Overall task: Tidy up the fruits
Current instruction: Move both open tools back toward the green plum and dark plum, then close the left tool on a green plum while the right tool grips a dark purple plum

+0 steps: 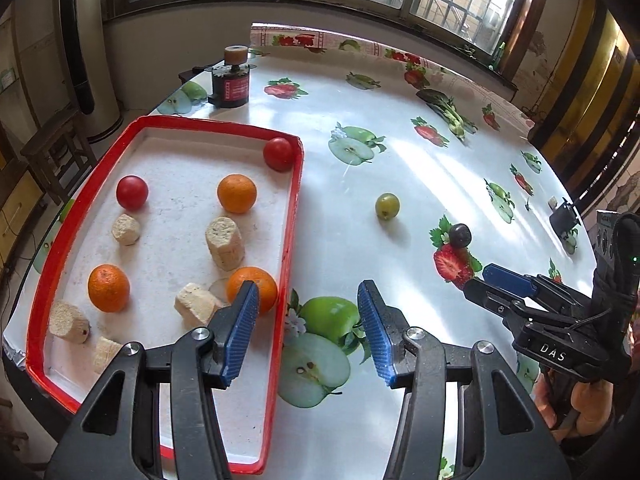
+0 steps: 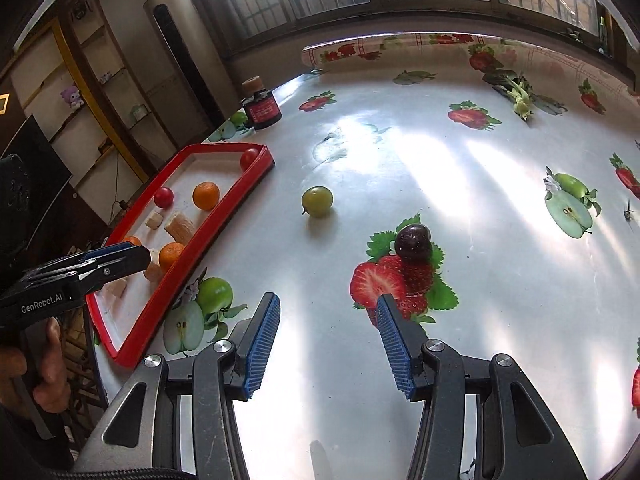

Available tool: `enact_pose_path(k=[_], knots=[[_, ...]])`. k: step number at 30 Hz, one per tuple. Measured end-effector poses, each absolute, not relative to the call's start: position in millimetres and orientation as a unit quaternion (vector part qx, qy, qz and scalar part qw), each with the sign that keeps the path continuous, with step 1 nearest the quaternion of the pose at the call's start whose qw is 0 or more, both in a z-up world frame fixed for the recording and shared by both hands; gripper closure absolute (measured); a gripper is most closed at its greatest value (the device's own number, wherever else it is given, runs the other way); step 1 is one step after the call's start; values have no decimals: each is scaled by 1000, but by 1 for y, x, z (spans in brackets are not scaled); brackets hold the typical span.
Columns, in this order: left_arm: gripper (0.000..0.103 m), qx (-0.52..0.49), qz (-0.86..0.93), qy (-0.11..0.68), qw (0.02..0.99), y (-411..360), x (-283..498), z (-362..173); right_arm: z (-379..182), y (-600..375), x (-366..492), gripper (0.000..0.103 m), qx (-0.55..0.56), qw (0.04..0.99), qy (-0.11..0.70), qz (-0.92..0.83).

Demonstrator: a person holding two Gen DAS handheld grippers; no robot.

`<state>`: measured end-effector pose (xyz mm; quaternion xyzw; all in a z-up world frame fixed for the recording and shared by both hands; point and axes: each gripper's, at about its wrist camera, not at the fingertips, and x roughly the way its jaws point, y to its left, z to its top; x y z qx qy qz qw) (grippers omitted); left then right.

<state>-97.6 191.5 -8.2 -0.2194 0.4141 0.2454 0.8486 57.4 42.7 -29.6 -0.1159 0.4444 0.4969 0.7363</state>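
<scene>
Dark purple round plum (image 2: 413,243) lies on the glossy fruit-print tablecloth (image 2: 480,184) just ahead of the empty, parted right gripper (image 2: 328,344); left gripper (image 1: 308,332) likewise released. Next: advance, straddle, then clench gently.

The right gripper (image 1: 496,280), seen from the left wrist camera, carries the white letters "DAS" on its black body. The left gripper (image 2: 120,256), seen from the right wrist camera, bears "GenRobot.AI" in white. The dark jar (image 1: 230,86) has a red label, too blurred to read.
</scene>
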Motion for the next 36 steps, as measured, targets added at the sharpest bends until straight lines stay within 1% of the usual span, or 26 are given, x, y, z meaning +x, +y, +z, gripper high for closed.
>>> enact_pose_path(k=[11,21,24,25,26,29,30,32,33,35,36], knots=[[54,-212,208,428,853,183,-35,-15,-36,45,97,52,-117,762,440,460],[54,-210,188,459,843,191,23,-43,-53,72,116,52,-151,763,439,450],[54,-208,188,464,840,194,33,-49,-58,73,118,62,-150,765,437,449],[54,-207,188,464,840,195,36,-51,-58,72,119,72,-150,763,439,449],[54,-206,187,466,840,195,40,-52,-58,70,120,77,-144,760,443,454],[54,-198,181,468,842,195,48,-57,-55,63,121,77,-131,760,448,453],[55,-197,180,468,842,195,50,-59,-54,59,120,77,-127,759,449,454],[65,-189,183,466,845,195,53,-61,-53,52,118,77,-119,758,452,455],[67,-183,186,466,845,194,54,-61,-52,48,116,77,-116,758,453,455],[77,-178,191,466,845,194,53,-61,-51,39,113,77,-108,758,455,455],[79,-179,193,466,845,195,51,-60,-51,35,112,77,-104,757,457,455]])
